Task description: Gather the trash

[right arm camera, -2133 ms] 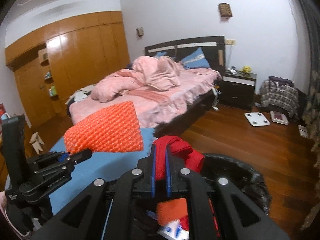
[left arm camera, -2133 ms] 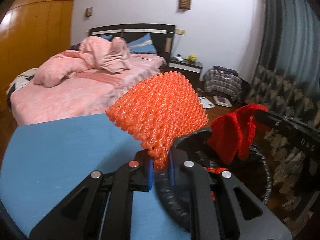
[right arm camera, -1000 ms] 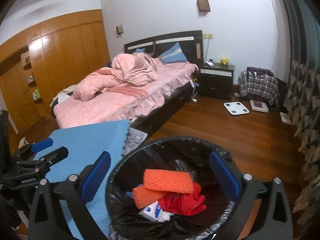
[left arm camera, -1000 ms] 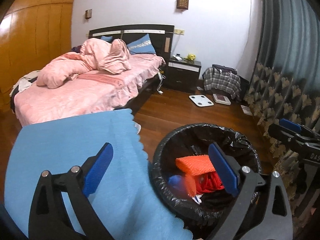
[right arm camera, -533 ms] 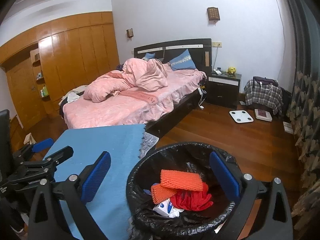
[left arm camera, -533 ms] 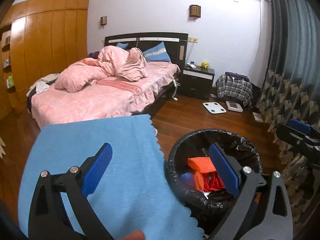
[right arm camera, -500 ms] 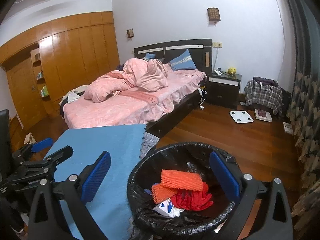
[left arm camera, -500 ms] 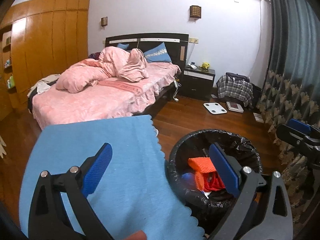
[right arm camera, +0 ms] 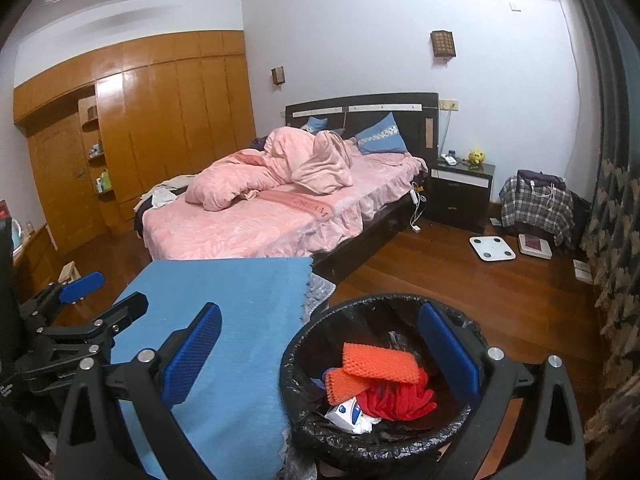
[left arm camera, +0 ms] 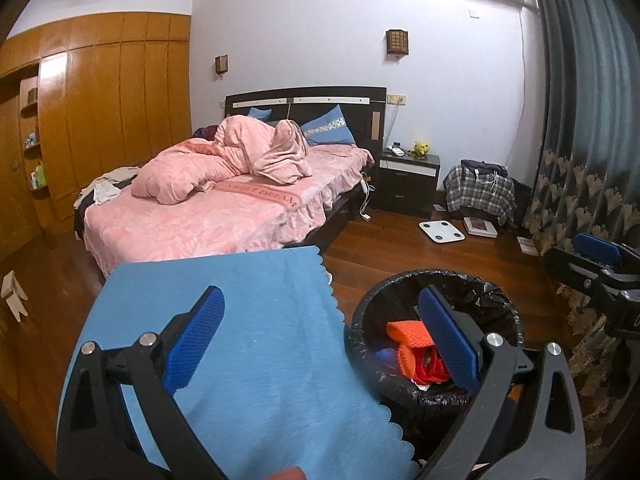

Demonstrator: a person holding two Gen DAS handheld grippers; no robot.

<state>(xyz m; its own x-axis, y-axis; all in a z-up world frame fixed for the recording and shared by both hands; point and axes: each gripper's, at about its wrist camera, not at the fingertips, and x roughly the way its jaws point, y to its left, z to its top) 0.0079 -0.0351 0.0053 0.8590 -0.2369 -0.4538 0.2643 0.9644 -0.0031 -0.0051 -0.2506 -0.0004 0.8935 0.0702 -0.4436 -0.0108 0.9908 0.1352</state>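
From the left wrist view, the left gripper (left arm camera: 320, 338) is seen spread wide and empty above a blue cloth (left arm camera: 248, 344) on the tabletop. Beside it a black-lined bin (left arm camera: 496, 308) is seen, with orange foam netting (left arm camera: 408, 330) inside.

From the right wrist view, the right gripper (right arm camera: 320, 356) is likewise held apart, empty. In the bin (right arm camera: 384, 304), two orange netting pieces (right arm camera: 378, 364), a red rag (right arm camera: 396, 398) and a white wrapper (right arm camera: 350, 414) are piled.

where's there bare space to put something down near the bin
The blue cloth-covered table is bare from its scalloped edge beside the black-lined trash bin back toward the pink bed. The bin holds orange foam netting and red cloth. The left gripper hangs over the table's left edge.
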